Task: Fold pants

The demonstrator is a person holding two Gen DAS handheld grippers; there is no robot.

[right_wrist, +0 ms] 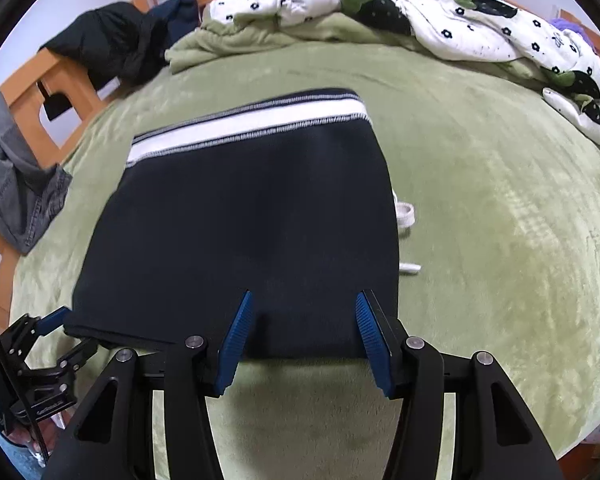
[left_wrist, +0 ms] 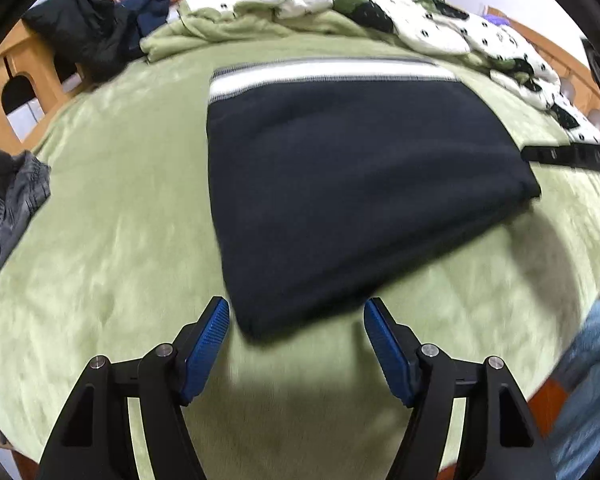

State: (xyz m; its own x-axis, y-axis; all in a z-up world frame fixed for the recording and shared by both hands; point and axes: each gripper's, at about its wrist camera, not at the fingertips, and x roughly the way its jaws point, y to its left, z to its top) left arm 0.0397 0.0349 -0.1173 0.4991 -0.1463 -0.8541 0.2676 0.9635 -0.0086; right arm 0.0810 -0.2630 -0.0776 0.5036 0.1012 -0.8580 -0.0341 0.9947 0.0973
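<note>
The dark navy pants point(left_wrist: 340, 184) lie folded into a compact rectangle on the green blanket point(left_wrist: 112, 220), with the white-striped waistband at the far edge. My left gripper point(left_wrist: 296, 312) is open, its blue pads just off the near left corner of the pants. My right gripper point(right_wrist: 304, 306) is open, its jaws wide over the near edge of the pants point(right_wrist: 252, 216), holding nothing. A white drawstring point(right_wrist: 405, 214) pokes out at the pants' right side. The left gripper also shows at the lower left of the right wrist view point(right_wrist: 52, 320).
A white flowered quilt point(right_wrist: 480, 28) is bunched along the far side of the bed. A black jacket point(right_wrist: 112, 46) hangs over the wooden bed frame point(right_wrist: 56, 76) at the far left. Grey jeans point(right_wrist: 16, 192) lie at the left edge.
</note>
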